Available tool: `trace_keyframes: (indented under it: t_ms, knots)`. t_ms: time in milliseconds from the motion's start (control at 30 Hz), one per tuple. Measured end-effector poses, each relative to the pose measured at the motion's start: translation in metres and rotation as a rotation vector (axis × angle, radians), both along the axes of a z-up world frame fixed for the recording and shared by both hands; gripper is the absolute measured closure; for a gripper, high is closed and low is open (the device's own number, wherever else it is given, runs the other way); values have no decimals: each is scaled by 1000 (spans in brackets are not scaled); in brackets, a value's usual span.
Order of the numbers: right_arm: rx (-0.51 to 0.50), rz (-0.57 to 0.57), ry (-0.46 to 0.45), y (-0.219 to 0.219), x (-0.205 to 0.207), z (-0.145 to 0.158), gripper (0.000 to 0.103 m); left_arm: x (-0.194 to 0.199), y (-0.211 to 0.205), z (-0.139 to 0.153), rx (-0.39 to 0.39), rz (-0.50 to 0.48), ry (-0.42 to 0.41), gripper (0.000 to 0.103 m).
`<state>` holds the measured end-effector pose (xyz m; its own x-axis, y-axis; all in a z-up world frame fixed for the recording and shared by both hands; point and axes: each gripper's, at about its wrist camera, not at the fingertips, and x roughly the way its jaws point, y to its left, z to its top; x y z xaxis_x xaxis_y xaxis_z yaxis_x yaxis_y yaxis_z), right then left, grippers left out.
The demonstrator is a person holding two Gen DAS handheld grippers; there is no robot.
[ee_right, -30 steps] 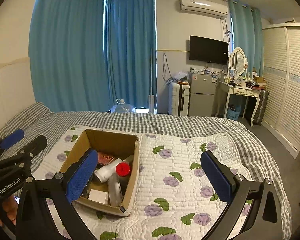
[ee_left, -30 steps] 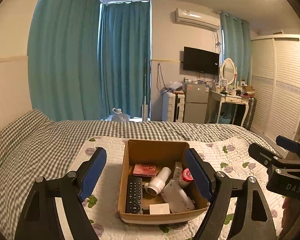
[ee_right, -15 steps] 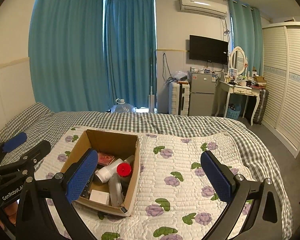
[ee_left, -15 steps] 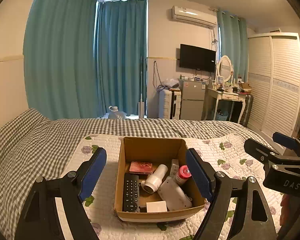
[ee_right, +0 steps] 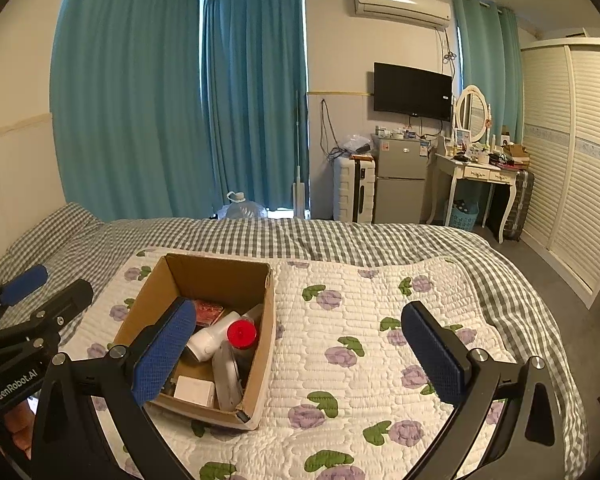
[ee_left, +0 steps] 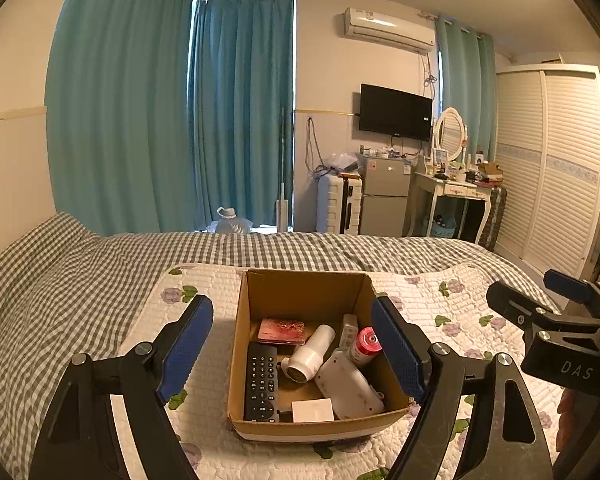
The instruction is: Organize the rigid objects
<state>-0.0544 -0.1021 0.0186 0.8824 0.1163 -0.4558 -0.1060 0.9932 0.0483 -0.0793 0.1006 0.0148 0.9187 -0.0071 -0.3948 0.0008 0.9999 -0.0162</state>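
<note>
An open cardboard box (ee_left: 256, 300) sits on the flowered quilt on the bed; it also shows in the right wrist view (ee_right: 216, 270). Inside lie a black remote (ee_left: 261, 380), a red booklet (ee_left: 281, 330), a white bottle (ee_left: 309, 353), a red-capped bottle (ee_left: 365, 341), a white device (ee_left: 350, 384) and a small white box (ee_left: 313, 410). My left gripper (ee_left: 296, 350) is open and empty, above the box's near side. My right gripper (ee_right: 300, 356) is open and empty, over the quilt to the box's right; it also shows in the left wrist view (ee_left: 540, 292).
The flowered quilt (ee_right: 364, 320) lies on a checked bedspread (ee_left: 60, 280). Beyond the bed stand teal curtains (ee_left: 228, 120), a water jug (ee_left: 230, 222), a white suitcase (ee_left: 336, 208), a small fridge (ee_left: 382, 202), a dressing table (ee_left: 448, 192) and a louvred wardrobe (ee_left: 548, 164).
The left wrist view has shifted a little, so the box sits slightly lower and nearer between the fingers. Both grippers stay open. The right gripper has barely moved.
</note>
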Motion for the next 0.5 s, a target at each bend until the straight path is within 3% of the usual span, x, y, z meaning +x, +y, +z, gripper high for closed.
trace_keyframes:
  t_ms: [500]
  knots:
    - [-16,4,11,3,3,-5,0,1,-2,-1,16,0,9,18]
